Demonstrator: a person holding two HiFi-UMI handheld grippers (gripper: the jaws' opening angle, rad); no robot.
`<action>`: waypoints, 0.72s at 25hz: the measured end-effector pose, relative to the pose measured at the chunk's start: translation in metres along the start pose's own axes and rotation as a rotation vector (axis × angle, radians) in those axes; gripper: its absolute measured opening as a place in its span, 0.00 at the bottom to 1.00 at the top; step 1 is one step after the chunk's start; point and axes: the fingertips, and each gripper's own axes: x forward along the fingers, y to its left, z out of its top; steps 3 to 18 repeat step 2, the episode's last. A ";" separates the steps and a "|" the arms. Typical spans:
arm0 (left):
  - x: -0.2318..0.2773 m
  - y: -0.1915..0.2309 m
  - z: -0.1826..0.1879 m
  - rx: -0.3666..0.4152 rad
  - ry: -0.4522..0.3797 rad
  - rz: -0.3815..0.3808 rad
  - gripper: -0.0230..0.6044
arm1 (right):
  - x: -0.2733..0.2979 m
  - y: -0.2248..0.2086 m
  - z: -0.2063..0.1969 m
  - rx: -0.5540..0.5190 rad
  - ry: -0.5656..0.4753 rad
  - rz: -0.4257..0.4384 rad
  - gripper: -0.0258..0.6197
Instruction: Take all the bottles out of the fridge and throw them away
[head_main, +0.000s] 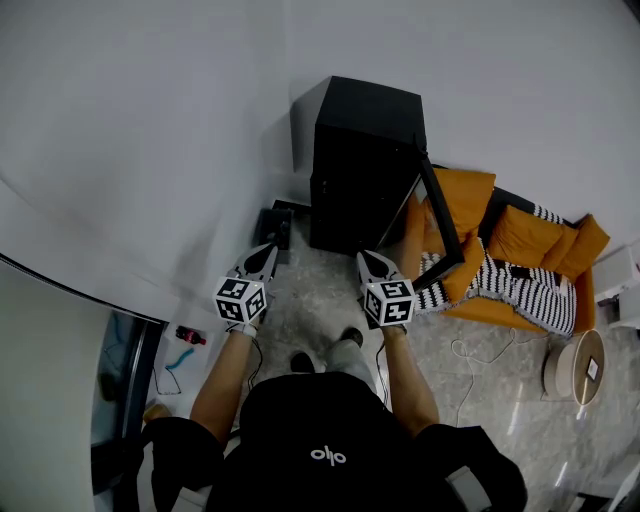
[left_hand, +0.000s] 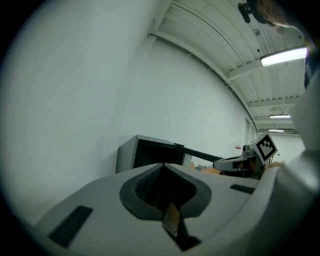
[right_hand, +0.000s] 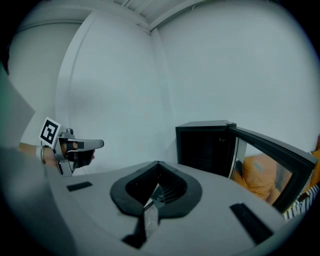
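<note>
Lighting even and cool. Ceiling strip light (left_hand: 283, 56) glares in left gripper view. Fisheye curvature, dark vignetted corners; fridge (head_main: 365, 165) interior unlit.

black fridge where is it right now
In the head view the small black box-shaped fridge stands at top centre by the white wall, just ahead of the left tongs and right tongs, its door swung open rightward beside the orange sofa.

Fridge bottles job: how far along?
Done: the fridge has its door standing open. In hand: nothing; the left gripper and right gripper are both shut and empty, held short of the fridge. Left: unclear, since no bottle can be made out in the dark interior.
</note>
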 end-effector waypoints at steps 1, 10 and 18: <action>0.000 -0.001 -0.001 0.000 0.000 0.000 0.05 | -0.001 0.000 -0.001 0.001 0.000 0.000 0.05; 0.000 -0.002 -0.001 0.001 0.000 -0.001 0.05 | -0.002 0.000 -0.002 0.002 0.000 0.000 0.05; 0.000 -0.002 -0.001 0.001 0.000 -0.001 0.05 | -0.002 0.000 -0.002 0.002 0.000 0.000 0.05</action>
